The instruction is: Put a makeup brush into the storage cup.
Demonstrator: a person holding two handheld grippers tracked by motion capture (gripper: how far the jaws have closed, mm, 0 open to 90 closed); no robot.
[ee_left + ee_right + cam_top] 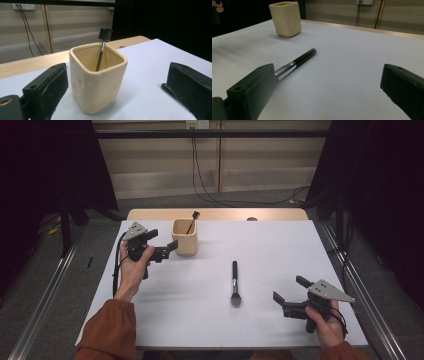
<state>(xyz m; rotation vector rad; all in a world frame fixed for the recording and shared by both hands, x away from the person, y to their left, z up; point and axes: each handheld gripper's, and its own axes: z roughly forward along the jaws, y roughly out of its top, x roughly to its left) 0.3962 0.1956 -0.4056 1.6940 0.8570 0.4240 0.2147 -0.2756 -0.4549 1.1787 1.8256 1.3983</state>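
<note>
Now: brush on table, right gripper nearer, both grippers wide and empty.

Brush point(235, 283) lies flat mid-table, long axis running near-to-far in the high view: bristle head toward the person, black handle end toward the cup point(184, 236). Right gripper point(290, 293) sits level just right of the bristle head, jaws spread wide, nothing between them; its own view has the handle point(297, 62) running away past the left jaw, so the brush lies left of the jaw gap. Left gripper point(163, 242) is beside the cup, well apart from the brush, jaws wide either side of the cup point(97, 77) without touching it; a small comb brush point(102, 47) stands inside. Judgement: right hand takes the brush; it must shift left and close across the handle, not along it.
</note>
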